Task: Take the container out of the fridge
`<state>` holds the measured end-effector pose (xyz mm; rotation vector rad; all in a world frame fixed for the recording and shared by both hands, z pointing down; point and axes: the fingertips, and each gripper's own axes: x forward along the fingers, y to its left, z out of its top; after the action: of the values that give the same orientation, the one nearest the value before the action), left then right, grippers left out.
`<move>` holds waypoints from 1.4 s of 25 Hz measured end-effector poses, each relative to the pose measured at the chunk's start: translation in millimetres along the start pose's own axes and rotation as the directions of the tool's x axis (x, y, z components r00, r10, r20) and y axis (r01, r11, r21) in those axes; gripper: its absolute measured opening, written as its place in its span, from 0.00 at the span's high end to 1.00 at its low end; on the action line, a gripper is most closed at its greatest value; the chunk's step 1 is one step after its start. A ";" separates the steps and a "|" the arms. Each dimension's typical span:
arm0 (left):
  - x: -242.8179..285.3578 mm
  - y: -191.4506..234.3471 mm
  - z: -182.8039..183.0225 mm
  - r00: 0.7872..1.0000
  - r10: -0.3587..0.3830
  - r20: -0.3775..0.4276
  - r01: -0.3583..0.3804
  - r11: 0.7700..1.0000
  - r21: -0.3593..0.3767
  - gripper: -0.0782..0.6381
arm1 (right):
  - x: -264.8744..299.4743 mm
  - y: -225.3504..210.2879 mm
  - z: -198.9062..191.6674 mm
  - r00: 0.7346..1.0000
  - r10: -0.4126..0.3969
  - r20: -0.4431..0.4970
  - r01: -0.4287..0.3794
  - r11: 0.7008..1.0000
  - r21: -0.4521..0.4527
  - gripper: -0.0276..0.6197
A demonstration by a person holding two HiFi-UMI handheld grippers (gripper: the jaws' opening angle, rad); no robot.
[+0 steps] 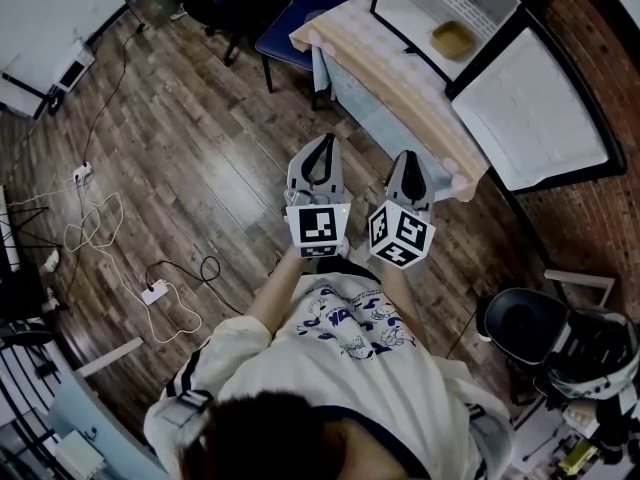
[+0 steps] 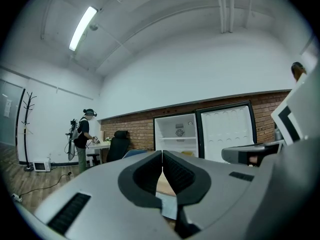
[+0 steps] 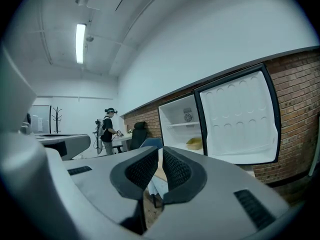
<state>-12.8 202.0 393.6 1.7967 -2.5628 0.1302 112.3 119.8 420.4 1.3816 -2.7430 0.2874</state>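
Close against the person's white printed shirt point(image 1: 350, 328), the left tool point(image 1: 322, 144) and the right tool point(image 1: 412, 156) sit side by side, each with jaws pressed together on nothing. A shallow yellow plastic container point(image 1: 452, 39) rests inside the open white fridge point(image 1: 405, 18), far right, beyond the cloth-covered counter point(image 1: 390, 73). The right tool is nearer, so it is likely the one to reach.
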 end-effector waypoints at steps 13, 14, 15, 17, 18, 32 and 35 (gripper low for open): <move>81.9 -26.2 11.3 0.999 -0.038 0.001 0.038 0.999 -0.035 0.86 | 62.0 -51.5 26.4 0.999 -0.041 0.018 0.040 0.999 0.016 0.88; 85.7 -27.8 10.4 0.999 -0.043 -0.004 0.042 0.998 -0.039 0.86 | 64.6 -54.0 26.1 0.999 -0.045 0.015 0.044 0.999 0.018 0.88; 89.6 -29.2 9.7 0.999 -0.046 -0.008 0.046 0.998 -0.043 0.86 | 67.0 -56.5 26.0 0.999 -0.049 0.013 0.049 0.999 0.019 0.88; 98.9 -32.2 9.2 0.998 -0.054 -0.015 0.053 0.997 -0.050 0.86 | 72.7 -62.1 26.6 0.998 -0.057 0.009 0.057 0.998 0.021 0.88; 104.1 -33.8 9.0 0.998 -0.059 -0.017 0.058 0.997 -0.054 0.86 | 76.1 -65.1 26.9 0.998 -0.062 0.007 0.062 0.998 0.022 0.88; 220.7 -43.2 -5.4 0.983 -0.172 -0.063 0.167 0.983 -0.081 0.86 | 164.1 -94.0 24.4 0.988 -0.156 -0.016 0.156 0.987 0.040 0.88; 249.0 -45.8 -6.2 0.975 -0.212 -0.069 0.206 0.975 -0.084 0.86 | 189.0 -97.2 25.1 0.984 -0.179 -0.024 0.180 0.983 0.042 0.88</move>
<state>-55.3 -46.7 416.4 1.9763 -2.2769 0.0970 78.1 -90.9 434.7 1.6149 -2.5877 0.3514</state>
